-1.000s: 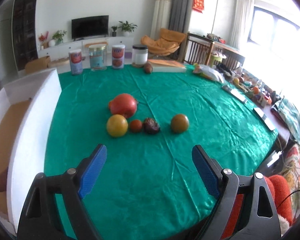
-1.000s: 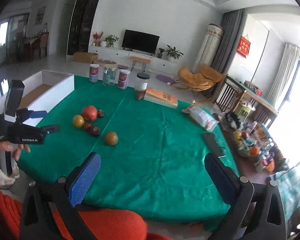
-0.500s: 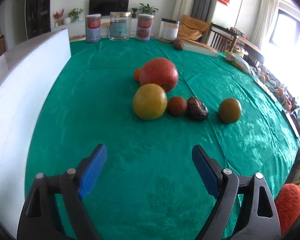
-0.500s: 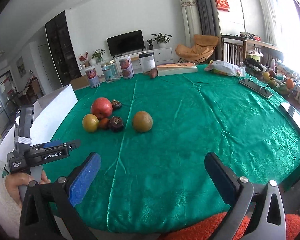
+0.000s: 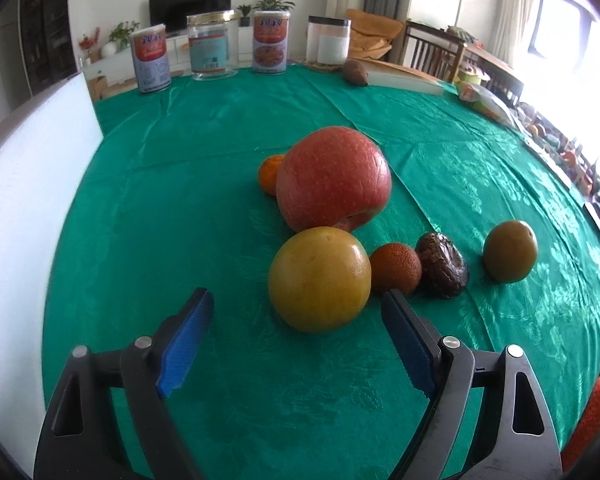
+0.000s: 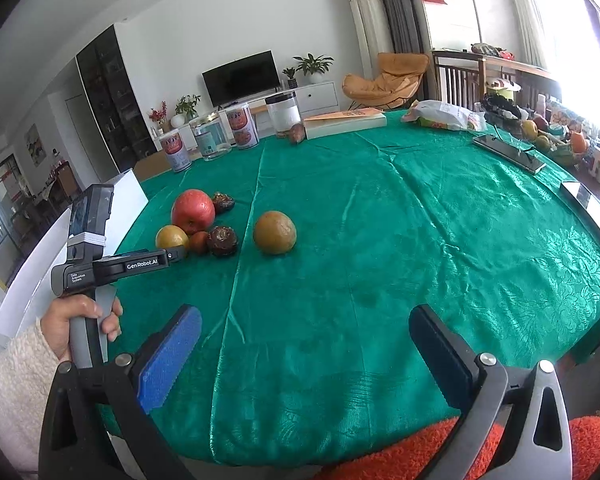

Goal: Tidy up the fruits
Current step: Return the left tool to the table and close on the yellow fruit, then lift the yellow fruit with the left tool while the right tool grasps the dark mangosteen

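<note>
yellow fruit point(image 5: 319, 279) sits near the tabletop point(image 5: 220, 152) left edge, touching the red apple point(image 5: 333, 178), just ahead of the left gripper point(image 5: 296, 338), fingers spread and empty; straddle it squarely, right gripper point(image 6: 306, 354) also spread, idle.

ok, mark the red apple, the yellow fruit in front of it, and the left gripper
red apple point(image 5: 332, 178), left wrist view, middle of its red skin.
yellow fruit point(image 5: 319, 279), left wrist view, centre of its near face.
left gripper point(image 5: 298, 308), left wrist view, midway between the blue fingertips.
</note>
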The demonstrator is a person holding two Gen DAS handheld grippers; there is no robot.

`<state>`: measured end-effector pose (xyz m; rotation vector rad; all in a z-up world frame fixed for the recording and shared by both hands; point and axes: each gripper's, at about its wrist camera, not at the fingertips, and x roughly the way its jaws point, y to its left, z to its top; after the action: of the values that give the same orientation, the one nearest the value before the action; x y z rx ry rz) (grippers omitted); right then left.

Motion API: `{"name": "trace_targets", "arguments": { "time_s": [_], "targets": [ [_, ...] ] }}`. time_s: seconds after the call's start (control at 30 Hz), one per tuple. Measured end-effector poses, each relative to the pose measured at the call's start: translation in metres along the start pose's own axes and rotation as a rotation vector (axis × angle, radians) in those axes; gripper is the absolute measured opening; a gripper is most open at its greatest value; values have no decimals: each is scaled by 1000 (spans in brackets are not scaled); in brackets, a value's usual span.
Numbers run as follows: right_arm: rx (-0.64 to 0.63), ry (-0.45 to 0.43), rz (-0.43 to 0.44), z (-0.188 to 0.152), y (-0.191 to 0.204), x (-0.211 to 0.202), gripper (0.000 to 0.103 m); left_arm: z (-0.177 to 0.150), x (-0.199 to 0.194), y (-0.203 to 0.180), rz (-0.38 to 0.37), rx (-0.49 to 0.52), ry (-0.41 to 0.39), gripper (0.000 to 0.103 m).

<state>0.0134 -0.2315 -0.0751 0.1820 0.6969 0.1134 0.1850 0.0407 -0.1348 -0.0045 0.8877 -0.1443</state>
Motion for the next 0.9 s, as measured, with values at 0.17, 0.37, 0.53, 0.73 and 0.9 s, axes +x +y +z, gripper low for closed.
{"name": "trace_targets", "arguments": {
  "time_s": [0.17,0.37,0.53,0.73,0.9],
  "targets": [
    [9,9,1,1,-1,2,103,1,5,2,5,10,3,82],
    [19,20,3,2,-4,5,103,0,5,-5,-29,60,3,51],
    [16,21,-5,1,-3,6,103,-6,-6,3,-37,9,42,50],
    [5,38,-10,1,-1,9,103,-32,-38,19,-54,-42,75,50],
    [-37,116,27,3,7,21,103,-58,-54,28,-53,-63,102,50]
  ]
}}
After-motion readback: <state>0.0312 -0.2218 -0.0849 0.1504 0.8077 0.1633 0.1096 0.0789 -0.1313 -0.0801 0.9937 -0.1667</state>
